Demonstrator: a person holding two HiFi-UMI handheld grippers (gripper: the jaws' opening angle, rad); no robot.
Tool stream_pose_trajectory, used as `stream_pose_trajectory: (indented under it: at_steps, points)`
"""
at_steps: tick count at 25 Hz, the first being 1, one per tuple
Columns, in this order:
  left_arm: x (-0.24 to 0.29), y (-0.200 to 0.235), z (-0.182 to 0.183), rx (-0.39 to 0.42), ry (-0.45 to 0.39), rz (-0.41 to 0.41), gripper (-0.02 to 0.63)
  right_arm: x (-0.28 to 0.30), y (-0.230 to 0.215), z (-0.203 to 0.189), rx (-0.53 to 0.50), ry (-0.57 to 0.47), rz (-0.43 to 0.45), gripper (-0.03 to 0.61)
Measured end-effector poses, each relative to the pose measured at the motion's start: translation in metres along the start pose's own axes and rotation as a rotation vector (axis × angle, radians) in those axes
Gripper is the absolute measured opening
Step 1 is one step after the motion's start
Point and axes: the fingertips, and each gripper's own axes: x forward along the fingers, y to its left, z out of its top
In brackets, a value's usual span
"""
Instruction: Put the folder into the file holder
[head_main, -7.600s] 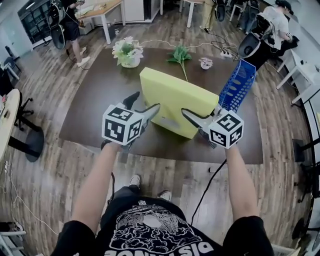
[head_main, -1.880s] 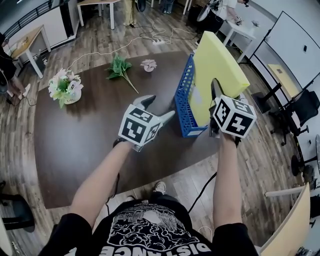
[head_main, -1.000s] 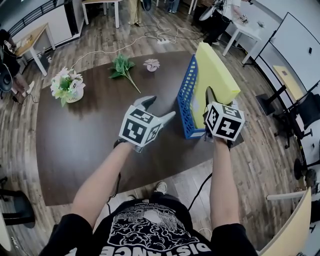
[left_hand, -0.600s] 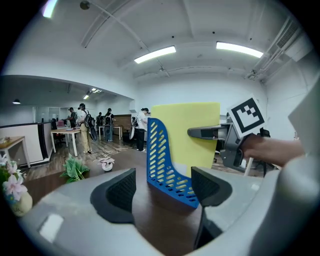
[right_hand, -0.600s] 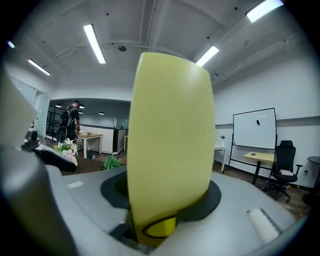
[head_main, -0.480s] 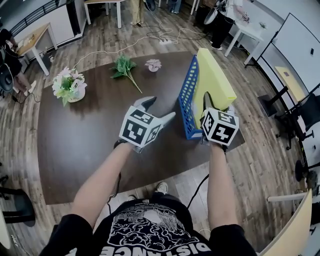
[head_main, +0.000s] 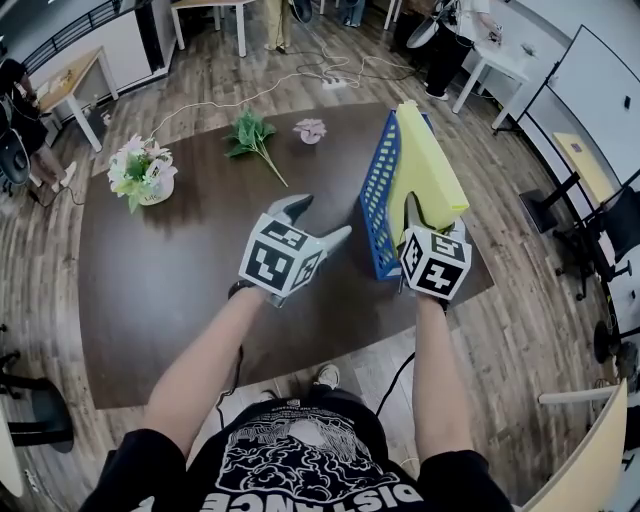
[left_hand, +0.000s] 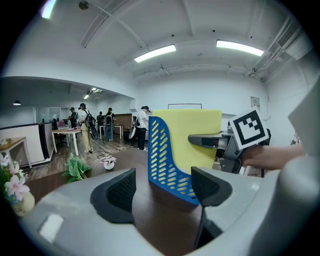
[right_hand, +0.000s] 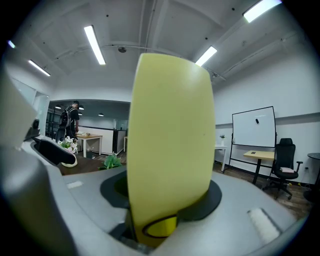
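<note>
The yellow folder (head_main: 425, 160) stands on edge, tilted slightly, right beside the perforated side wall of the blue file holder (head_main: 378, 195) at the table's right edge. My right gripper (head_main: 415, 208) is shut on the folder's near lower corner; in the right gripper view the folder (right_hand: 170, 145) fills the space between the pads of that gripper (right_hand: 165, 192). In the left gripper view the folder (left_hand: 192, 135) rises behind the holder's wall (left_hand: 165, 160). My left gripper (head_main: 318, 218) hovers open and empty left of the holder. Whether the folder's bottom edge rests on the holder's base is hidden.
A pot of flowers (head_main: 140, 170) stands at the table's far left. A green sprig (head_main: 255, 135) and a small pink flower (head_main: 311, 130) lie at the back. The brown table's edge (head_main: 470, 290) runs just right of the holder. People stand in the background.
My right gripper has brought the folder leftward and lower, closer against the blue file holder. The left gripper has stayed where it was.
</note>
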Motion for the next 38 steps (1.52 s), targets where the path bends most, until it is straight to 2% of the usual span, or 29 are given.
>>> stream_pose_trajectory:
  at_steps: [10, 22, 36, 38]
  points:
    - [-0.002, -0.001, -0.006, 0.001, 0.008, -0.006, 0.359, -0.003, 0.004, -0.002, -0.001, -0.042, -0.015, 0.232]
    - [-0.012, 0.001, -0.005, -0.003, 0.0, -0.01, 0.359, -0.007, 0.004, -0.004, 0.018, -0.008, -0.037, 0.242]
    - [-0.031, -0.01, -0.008, -0.025, -0.033, -0.037, 0.359, -0.054, 0.008, -0.009, 0.032, 0.014, -0.078, 0.242]
    - [-0.037, -0.008, -0.009, -0.019, -0.041, -0.031, 0.331, -0.062, 0.011, -0.009, 0.03, 0.018, -0.081, 0.242]
